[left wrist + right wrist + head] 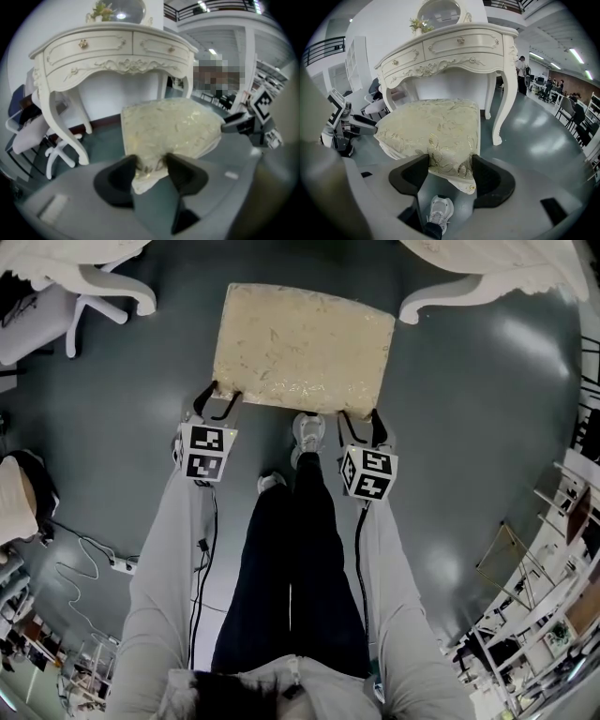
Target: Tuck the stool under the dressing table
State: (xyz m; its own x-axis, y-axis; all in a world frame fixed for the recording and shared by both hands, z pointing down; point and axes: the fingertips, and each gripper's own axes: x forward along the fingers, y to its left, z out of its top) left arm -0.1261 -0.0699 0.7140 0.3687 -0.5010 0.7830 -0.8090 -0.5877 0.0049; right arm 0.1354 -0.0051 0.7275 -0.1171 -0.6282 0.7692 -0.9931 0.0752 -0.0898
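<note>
Both arms reach forward and down in pale sleeves (pixel 167 559), roughly parallel, one on each side of the dark-trousered legs (pixel 291 559). The left gripper (pixel 217 404) and the right gripper (pixel 360 420) both point steeply downward and away from the body, each with its marker cube (pixel 207 452) facing up. Each gripper's jaws stand wide and press on a near corner of the stool (pixel 302 348) cushion. One white shoe (pixel 308 430) is set forward, between the two grippers.
</note>
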